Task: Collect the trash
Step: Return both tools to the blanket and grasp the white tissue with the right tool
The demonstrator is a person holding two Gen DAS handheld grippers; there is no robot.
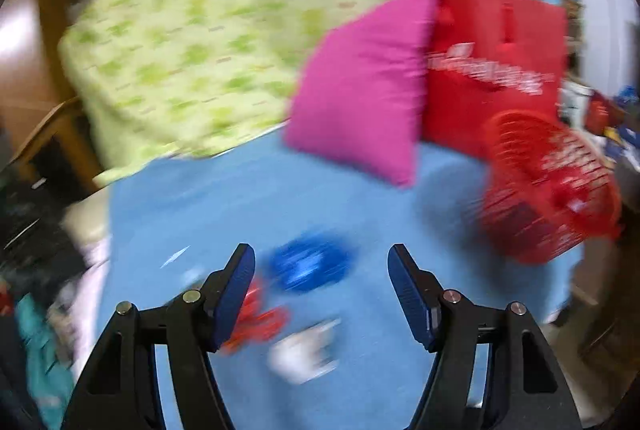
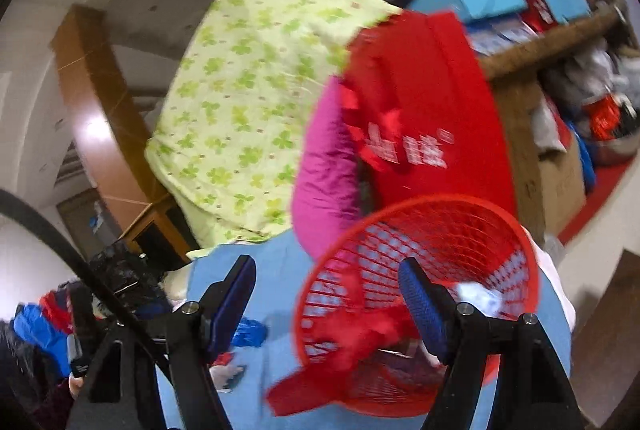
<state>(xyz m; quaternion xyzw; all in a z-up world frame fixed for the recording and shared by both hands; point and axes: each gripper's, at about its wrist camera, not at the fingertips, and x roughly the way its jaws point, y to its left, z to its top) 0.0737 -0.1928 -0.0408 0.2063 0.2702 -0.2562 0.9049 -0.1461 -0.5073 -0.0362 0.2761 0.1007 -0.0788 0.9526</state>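
Left wrist view blurs blue wrapper (image 1: 310, 267) between open left tongs (image 1: 322, 264).

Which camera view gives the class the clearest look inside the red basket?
The right wrist view: the red basket sits close, its open mouth facing the camera, with red scraps and a white piece visible inside. The left wrist view shows the same basket only from its side, further off and motion-blurred, contents hidden.
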